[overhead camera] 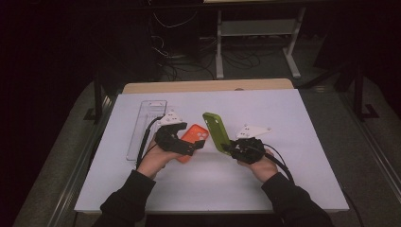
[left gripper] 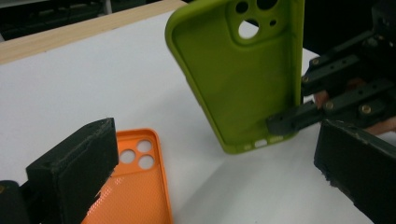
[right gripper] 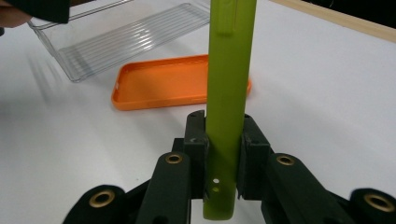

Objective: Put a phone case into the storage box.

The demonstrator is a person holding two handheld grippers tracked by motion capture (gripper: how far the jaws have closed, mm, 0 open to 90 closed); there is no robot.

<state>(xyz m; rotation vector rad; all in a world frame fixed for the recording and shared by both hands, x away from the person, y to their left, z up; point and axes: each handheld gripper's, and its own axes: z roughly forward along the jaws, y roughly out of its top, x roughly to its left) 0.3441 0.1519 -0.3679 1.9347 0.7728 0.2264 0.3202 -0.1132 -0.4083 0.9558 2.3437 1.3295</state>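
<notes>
Grippers work above a white table (overhead camera: 283, 189): the right gripper (overhead camera: 232, 147) clamps a green phone case (overhead camera: 216, 132) upright by its bottom end, presenting it, while the left gripper (overhead camera: 196, 146), jaws spread, hovers over an orange phone case (overhead camera: 195, 134) lying flat.

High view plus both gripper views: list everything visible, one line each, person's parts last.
green case: 1, lime green, lifted off the table, clamped at its bottom end by the right gripper
orange case: 1, orange, flat on the table, open side up, by the left gripper
tray: 1, clear ribbed plastic, left part of the table, beyond the left gripper
table: 1, white top with a wooden far edge
left gripper: 1, black, jaws wide apart over the orange case, nothing held
right gripper: 1, black, shut on the green case
hands: 2, dark sleeves, entering from the bottom of the high view
</notes>
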